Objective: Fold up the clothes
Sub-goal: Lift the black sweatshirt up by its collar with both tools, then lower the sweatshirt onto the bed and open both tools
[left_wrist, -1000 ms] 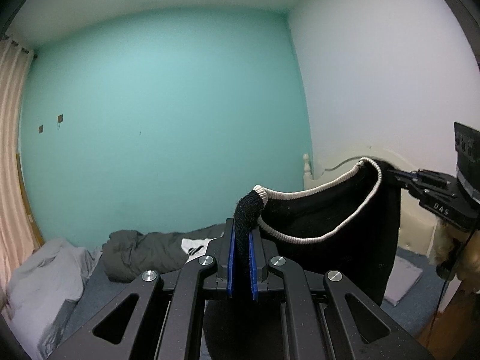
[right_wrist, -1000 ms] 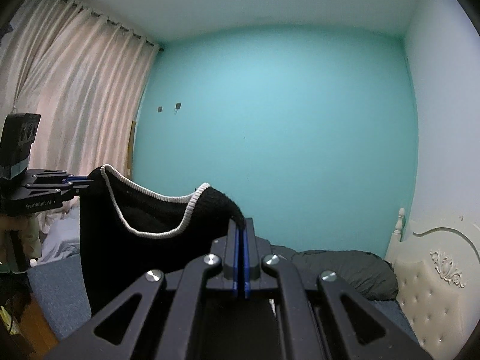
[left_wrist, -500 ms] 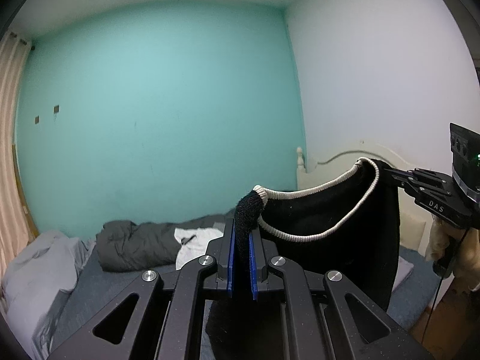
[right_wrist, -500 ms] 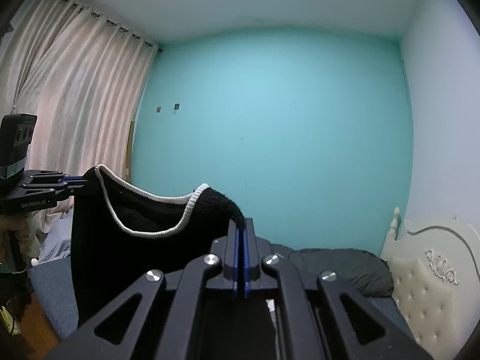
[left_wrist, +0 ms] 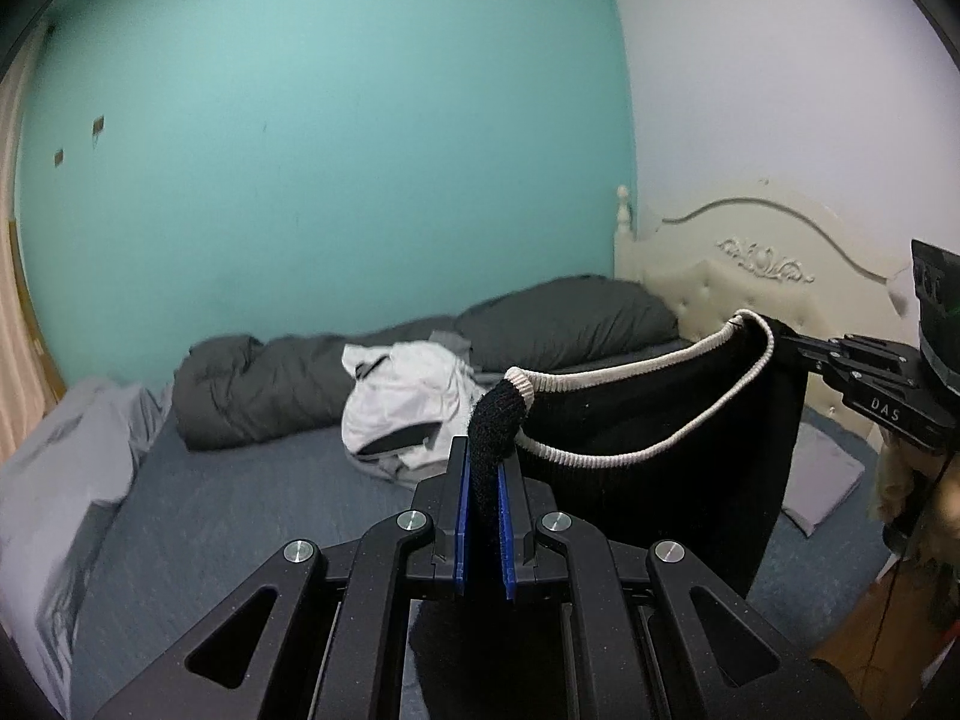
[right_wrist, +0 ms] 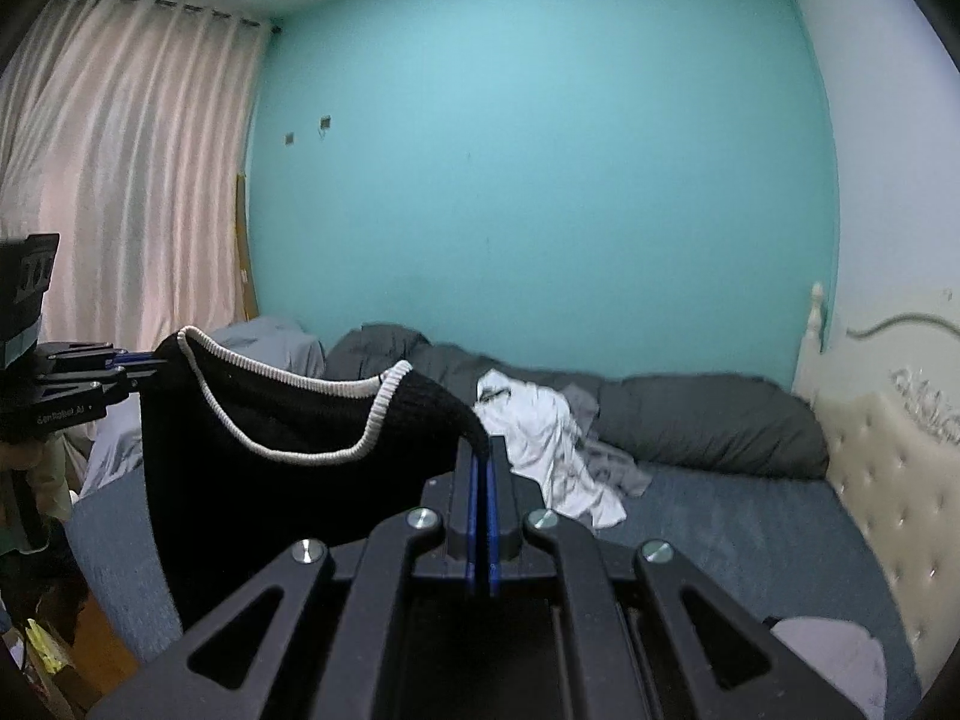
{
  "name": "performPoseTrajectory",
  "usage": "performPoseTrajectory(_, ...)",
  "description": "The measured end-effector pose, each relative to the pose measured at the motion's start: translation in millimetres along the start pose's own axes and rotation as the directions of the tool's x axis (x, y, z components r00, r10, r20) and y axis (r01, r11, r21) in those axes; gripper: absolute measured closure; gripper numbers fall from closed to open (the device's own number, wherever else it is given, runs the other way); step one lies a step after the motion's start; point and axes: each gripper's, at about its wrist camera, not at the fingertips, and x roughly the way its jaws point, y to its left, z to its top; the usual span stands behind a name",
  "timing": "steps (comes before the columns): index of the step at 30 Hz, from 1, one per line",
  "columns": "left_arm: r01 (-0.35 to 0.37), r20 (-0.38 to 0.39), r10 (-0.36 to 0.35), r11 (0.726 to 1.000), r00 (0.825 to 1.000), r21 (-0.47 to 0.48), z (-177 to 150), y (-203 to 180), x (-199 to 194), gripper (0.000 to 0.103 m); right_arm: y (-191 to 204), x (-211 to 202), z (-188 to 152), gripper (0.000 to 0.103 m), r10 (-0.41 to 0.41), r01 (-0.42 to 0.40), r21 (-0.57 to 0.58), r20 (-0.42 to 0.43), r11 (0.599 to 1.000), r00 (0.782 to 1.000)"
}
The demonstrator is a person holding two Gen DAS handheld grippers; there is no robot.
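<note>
Black sweater [left_wrist: 654, 468] with a white ribbed neckline [left_wrist: 630, 360] hangs in the air above the bed [left_wrist: 252, 510], stretched between the two grippers. Neck opening gapes upward, body drapes straight down; hem is out of sight.

Left gripper [left_wrist: 483, 468]: blue pads nearly together, clamped on a bunched shoulder of the sweater, knit bulging up out of the pads. Right gripper [right_wrist: 483, 468]: pads almost touching, pinching the other shoulder, only a thin edge of knit between them. In the right wrist view the sweater [right_wrist: 288, 480] spans from that gripper across to the left gripper [right_wrist: 141, 366], which grips its far shoulder at frame left. In the left wrist view the right gripper [left_wrist: 801, 345] grips the far shoulder at frame right.

Relative to the sweater:
- Beyond it on the bed: crumpled white garment [left_wrist: 408, 396], not touching the sweater.
- Behind that, along the teal wall [left_wrist: 300, 150]: dark grey duvet [left_wrist: 288, 378] bunched in a long roll.
- Right of it: cream tufted headboard [left_wrist: 750, 276] and a flat grey folded cloth [left_wrist: 828, 480] on the bed.
- Left of it: light grey bedding [left_wrist: 66, 450] at the bed's edge, pink curtain [right_wrist: 120, 180] above.

Both views slightly motion-blurred.
</note>
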Motion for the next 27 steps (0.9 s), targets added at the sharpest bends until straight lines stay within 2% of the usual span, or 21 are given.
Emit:
performPoseTrajectory(4,-0.004,-0.037,0.004,1.000,0.999,0.003,-7.5,-4.9,29.9,0.095,-15.1,22.5,-20.6,0.101,-0.001,0.001,0.018,-0.035,1.000,0.999)
performPoseTrajectory(15,0.004,-0.132,-0.007,1.000,0.991,-0.022,-23.0,-1.1,131.9,0.095,-58.7,102.9,-41.5,0.101,-0.011,0.020,0.063,-0.144,0.998,0.990)
performPoseTrajectory(27,-0.005,-0.256,-0.007,0.999,0.967,-0.048,-73.8,28.2,275.8,0.095,-87.9,230.3,-90.4,0.101,-0.029,0.048,0.062,-0.273,0.997,0.962)
